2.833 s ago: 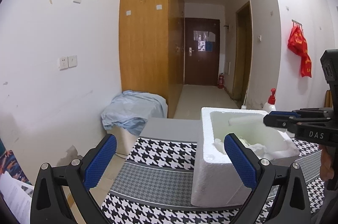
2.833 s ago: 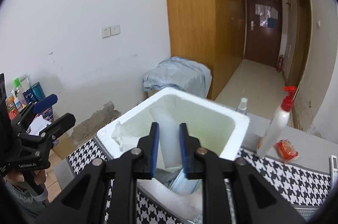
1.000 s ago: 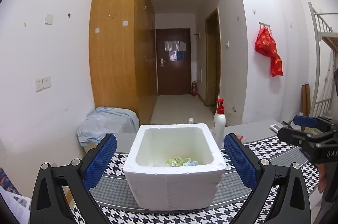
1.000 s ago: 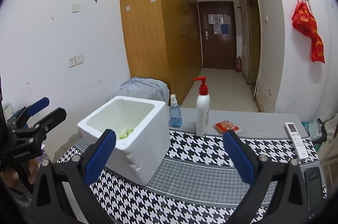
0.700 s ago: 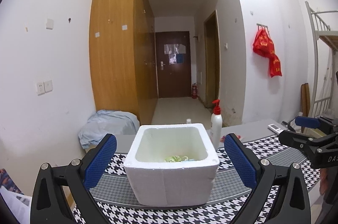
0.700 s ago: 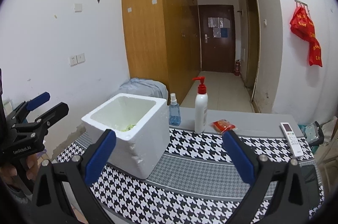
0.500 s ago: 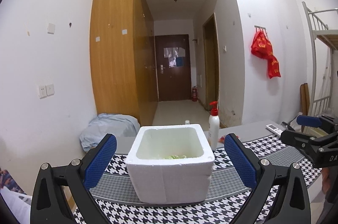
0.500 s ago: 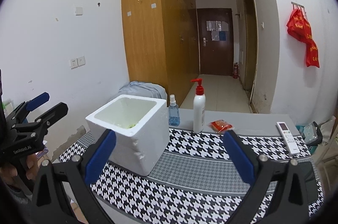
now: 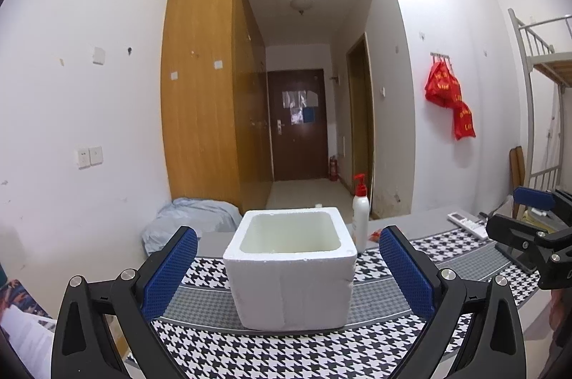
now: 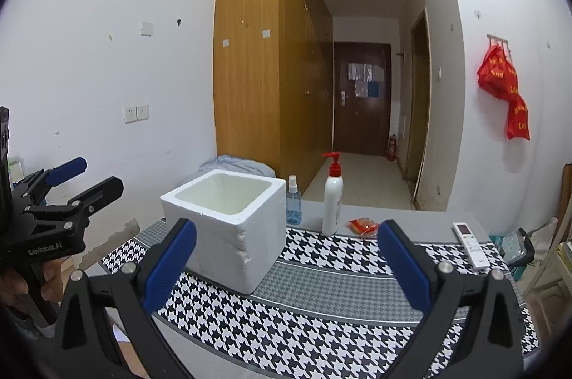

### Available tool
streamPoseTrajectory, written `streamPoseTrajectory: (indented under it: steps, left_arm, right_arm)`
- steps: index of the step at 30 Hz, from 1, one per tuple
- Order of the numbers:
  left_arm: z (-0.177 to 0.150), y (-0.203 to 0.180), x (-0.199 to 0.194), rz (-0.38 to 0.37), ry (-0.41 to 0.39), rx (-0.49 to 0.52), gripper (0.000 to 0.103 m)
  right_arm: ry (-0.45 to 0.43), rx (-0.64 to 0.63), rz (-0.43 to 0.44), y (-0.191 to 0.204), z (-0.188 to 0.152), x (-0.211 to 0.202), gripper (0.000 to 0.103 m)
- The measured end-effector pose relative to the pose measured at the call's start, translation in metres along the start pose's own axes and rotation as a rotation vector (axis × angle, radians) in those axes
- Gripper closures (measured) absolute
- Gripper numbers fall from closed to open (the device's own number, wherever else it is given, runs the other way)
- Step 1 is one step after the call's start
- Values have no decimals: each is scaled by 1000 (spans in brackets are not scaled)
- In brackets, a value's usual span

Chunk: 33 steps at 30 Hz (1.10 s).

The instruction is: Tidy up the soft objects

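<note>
- Now both my tongs sit farther back from the foam box (image 9: 290,266) than a moment ago, and its contents have dropped below the rim.
- My left tongs (image 9: 288,271) are spread wide, holding nothing.
- My right tongs (image 10: 286,266) are spread wide too, touching nothing.
- That box stands on the checkered cloth (image 10: 321,314), beside the pump bottle (image 10: 332,200).

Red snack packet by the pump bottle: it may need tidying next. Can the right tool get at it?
Probably yes: the right tool is open, and the red snack packet lies uncovered beside the pump bottle.
</note>
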<state>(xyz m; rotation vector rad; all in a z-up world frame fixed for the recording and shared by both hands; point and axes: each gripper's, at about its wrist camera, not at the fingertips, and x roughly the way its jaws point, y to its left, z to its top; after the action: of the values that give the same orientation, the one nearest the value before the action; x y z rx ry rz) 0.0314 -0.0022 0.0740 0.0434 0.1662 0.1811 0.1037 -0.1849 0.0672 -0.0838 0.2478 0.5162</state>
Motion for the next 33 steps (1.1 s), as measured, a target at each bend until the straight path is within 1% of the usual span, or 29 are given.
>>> streamPoseTrajectory:
  steps: [2, 4, 6, 10, 16, 19, 23, 28, 31, 33]
  left_arm:
    - [-5, -2, -6, -3, -16, 0, 1]
    - [-12, -5, -11, -7, -30, 9, 1]
    - [-15, -6, -14, -15, -30, 10, 1]
    - [-26, -6, -19, -34, -17, 8, 1]
    - [-35, -10, -29, -38, -16, 17, 1]
    - [-40, -11, -34, -58, -8, 16, 1]
    - [-46, -11, -39, -56, -13, 11, 1]
    - [-53, -11, -42, -64, -4, 9, 1]
    - [-57, -11, -44, -74, 5, 9, 1]
    - [-59, -12, -45, -77, 6, 10, 1]
  right_arm:
    - [-8, 6, -19, 1, -4, -3, 1]
    - [-12, 13, -14, 2, -9, -6, 1]
    - [-25, 10, -9, 3, -14, -11, 1]
    - [-55, 10, -26, 6, -21, -21, 1]
    - [-43, 11, -36, 9, -32, -24, 1]
    - [-48, 7, -27, 12, -38, -27, 1]
    - [-37, 1, -35, 17, -44, -27, 1]
    - [-20, 10, -18, 22, -52, -31, 1]
    - [-15, -1, -41, 26, -57, -33, 1]
    - [-13, 0, -36, 27, -58, -35, 1]
